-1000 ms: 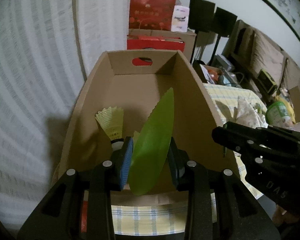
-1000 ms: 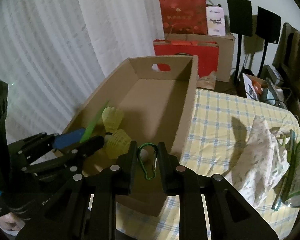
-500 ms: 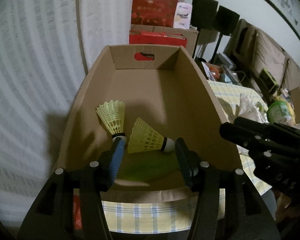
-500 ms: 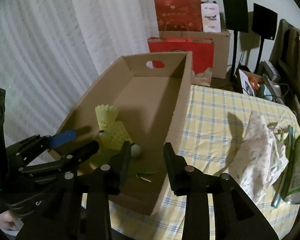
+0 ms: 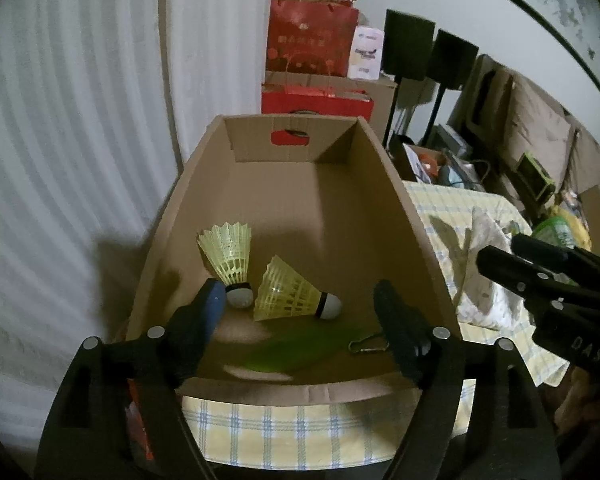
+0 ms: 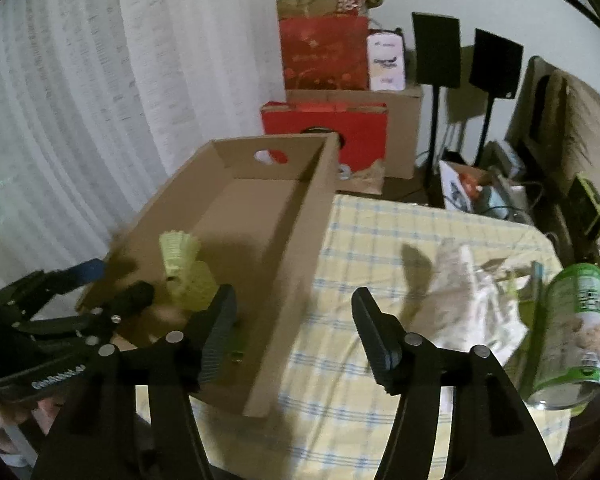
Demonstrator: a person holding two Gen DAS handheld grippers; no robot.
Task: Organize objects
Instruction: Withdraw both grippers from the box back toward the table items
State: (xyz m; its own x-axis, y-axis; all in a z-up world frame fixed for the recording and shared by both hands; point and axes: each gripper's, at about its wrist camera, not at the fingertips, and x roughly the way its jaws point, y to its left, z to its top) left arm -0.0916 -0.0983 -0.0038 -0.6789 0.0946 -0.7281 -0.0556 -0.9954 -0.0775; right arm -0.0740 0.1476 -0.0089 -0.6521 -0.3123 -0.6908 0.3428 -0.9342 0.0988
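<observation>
Left wrist view: the left gripper (image 5: 300, 304) hangs over the near end of an open cardboard box (image 5: 392, 184), its jaws opening with nothing pressed between them. On the box floor lie two yellow shuttlecocks. One shuttlecock (image 5: 228, 258) has its white cork toward the camera and its skirt pointing away and a little left; the cork sits just beside the blue pad of the left finger (image 5: 212, 304). The other shuttlecock (image 5: 290, 290) lies on its side, long axis across the box, cork to the right. In front of them a green leaf (image 5: 300, 350) lies flat, blurred, its long axis running from lower left to upper right. A small carabiner (image 5: 366, 346) lies near the right finger, partly hidden behind it. The right gripper (image 5: 548, 276) enters from the right edge, over the checked cloth (image 5: 284, 432).

Right wrist view: the right gripper (image 6: 294, 320) has its jaws opening, empty, straddling the box's (image 6: 300, 248) right wall. Both shuttlecocks show as blurred yellow shapes, the far one (image 6: 178, 256) and the near one (image 6: 198, 288), touching or overlapping. A green scrap by the left finger is too hidden to name. The left gripper (image 6: 112, 284) sits at lower left, jaws apart. A white rag (image 6: 472, 300) and a green can (image 6: 572, 328) lie on the cloth (image 6: 380, 240).
</observation>
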